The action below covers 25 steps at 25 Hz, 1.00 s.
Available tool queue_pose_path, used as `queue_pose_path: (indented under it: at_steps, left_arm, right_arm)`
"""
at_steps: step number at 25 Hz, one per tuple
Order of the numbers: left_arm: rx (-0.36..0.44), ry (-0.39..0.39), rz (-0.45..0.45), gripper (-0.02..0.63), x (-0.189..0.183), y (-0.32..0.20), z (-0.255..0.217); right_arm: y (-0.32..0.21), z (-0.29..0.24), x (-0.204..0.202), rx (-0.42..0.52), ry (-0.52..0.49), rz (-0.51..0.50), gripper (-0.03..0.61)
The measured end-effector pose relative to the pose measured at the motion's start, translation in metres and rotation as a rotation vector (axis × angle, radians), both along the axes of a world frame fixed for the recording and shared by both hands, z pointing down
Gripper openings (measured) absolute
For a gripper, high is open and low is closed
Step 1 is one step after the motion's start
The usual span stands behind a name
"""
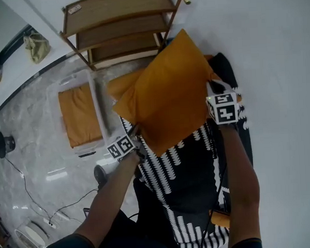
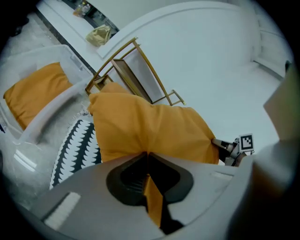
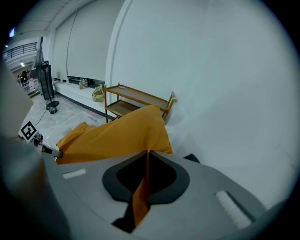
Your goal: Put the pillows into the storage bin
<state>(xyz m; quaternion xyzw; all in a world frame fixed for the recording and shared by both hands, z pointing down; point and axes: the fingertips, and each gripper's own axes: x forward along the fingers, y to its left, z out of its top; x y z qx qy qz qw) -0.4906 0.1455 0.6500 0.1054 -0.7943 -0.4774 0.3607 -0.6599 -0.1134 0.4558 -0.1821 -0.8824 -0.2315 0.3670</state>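
Note:
An orange pillow (image 1: 166, 99) hangs in the air between both grippers, above a black-and-white patterned seat (image 1: 194, 181). My left gripper (image 1: 136, 132) is shut on its lower left edge, and orange cloth is pinched between the jaws (image 2: 147, 157). My right gripper (image 1: 211, 88) is shut on the right edge, cloth pinched likewise (image 3: 147, 154). The clear storage bin (image 1: 98, 105) stands on the floor to the left with another orange pillow (image 1: 79, 114) lying inside. A further orange pillow (image 1: 123, 83) peeks out behind the held one.
A wooden shelf rack (image 1: 121, 24) stands against the white wall beyond the bin. Cables and a lamp base (image 1: 3, 143) lie on the marble floor at left. A beige bag (image 1: 37, 46) sits on the ledge.

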Motion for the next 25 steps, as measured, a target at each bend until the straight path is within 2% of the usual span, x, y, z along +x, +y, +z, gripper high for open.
queue_pose_path:
  at_steps: [11,19,25]
  left_arm:
    - [-0.002,-0.034,-0.222,0.006,0.021,0.181,-0.031]
    - [0.004,-0.006,-0.395,0.006,0.060,0.318,-0.031]
    - [0.021,0.039,-0.510,0.006,0.099,0.404,-0.014]
  right_arm:
    - [0.229,-0.036,-0.035,-0.020,-0.041,-0.233,0.015]
    - [0.413,-0.027,-0.038,-0.019,-0.008,-0.411,0.015]
    - [0.536,-0.001,-0.022,-0.001,0.047,-0.520,0.015]
